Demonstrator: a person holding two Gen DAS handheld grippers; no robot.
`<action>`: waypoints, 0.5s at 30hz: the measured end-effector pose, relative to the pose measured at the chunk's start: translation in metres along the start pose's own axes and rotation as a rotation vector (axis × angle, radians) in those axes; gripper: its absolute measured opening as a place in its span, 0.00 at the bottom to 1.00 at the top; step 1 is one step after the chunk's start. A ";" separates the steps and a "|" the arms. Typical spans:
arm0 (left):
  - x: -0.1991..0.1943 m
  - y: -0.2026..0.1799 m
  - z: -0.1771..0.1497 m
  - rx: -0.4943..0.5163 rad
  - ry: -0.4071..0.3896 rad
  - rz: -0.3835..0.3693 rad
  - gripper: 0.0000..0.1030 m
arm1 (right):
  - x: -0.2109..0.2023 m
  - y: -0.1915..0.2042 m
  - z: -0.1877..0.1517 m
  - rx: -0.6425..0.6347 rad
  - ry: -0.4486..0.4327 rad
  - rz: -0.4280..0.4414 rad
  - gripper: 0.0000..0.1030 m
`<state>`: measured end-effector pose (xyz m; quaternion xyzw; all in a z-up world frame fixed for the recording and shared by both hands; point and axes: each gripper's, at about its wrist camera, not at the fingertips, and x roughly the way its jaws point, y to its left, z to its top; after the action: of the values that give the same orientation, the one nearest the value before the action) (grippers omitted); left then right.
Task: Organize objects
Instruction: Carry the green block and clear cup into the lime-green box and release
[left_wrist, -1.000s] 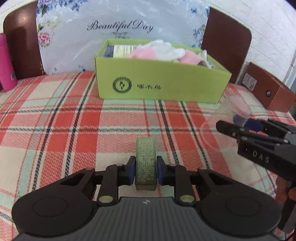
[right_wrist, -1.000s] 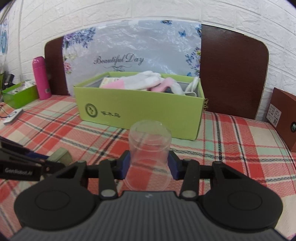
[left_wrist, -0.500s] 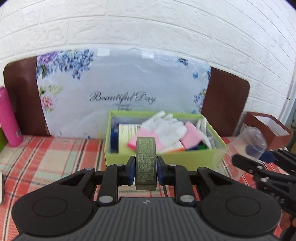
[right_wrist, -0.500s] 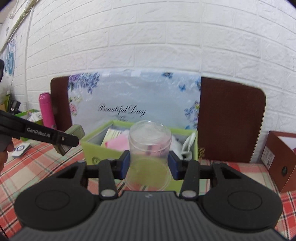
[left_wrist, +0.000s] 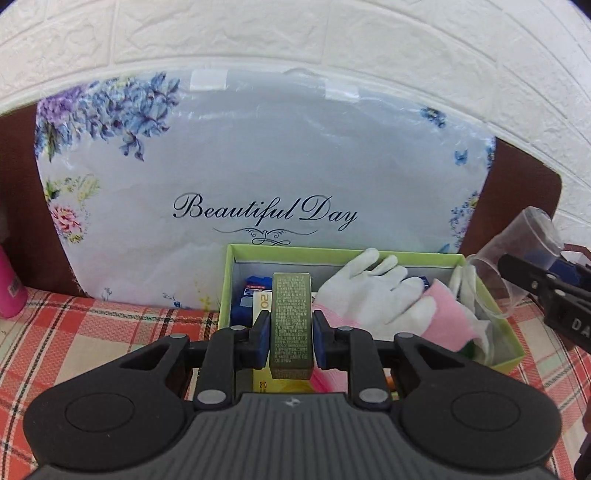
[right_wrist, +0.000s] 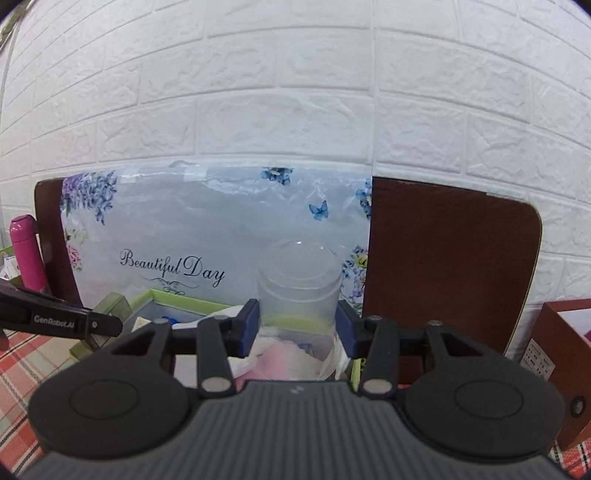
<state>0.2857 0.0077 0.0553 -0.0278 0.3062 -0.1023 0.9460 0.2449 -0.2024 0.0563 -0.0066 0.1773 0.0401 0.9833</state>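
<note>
Now both over green box (left_wrist: 511, 332): L gripper (left_wrist: 291, 334) jaws clamp olive carton (left_wrist: 291, 317), R gripper (right_wrist: 298, 326) jaws clamp clear cup (right_wrist: 299, 284); lower into gaps beside gloves (left_wrist: 373, 291) before release.

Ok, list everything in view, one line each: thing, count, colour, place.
Small rectangular carton: one, olive green, held above the box.
Clear plastic cup: one, transparent, held over the box's right end.
Open cardboard box: one, lime green, on the tablecloth.
Fabric gloves: at least one, white and pink, in the box.
Checked tablecloth: one, red plaid.
Floral plastic sheet: one, pale blue, behind the box.
Bottle: one, pink, far left.
Brown box: one, far right.
Left gripper: shut on the carton.
Right gripper: shut on the cup.
</note>
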 end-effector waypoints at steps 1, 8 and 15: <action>0.005 0.001 -0.001 -0.002 0.005 0.000 0.23 | 0.009 -0.001 -0.001 0.007 0.009 0.005 0.43; 0.032 0.013 -0.011 -0.013 -0.025 0.017 0.59 | 0.064 0.005 -0.017 0.010 0.095 0.022 0.43; 0.035 0.005 -0.013 0.062 -0.050 0.038 0.60 | 0.072 0.013 -0.032 -0.021 0.103 0.014 0.48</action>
<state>0.3067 0.0050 0.0246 0.0049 0.2797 -0.0930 0.9555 0.3003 -0.1844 0.0015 -0.0178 0.2273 0.0484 0.9725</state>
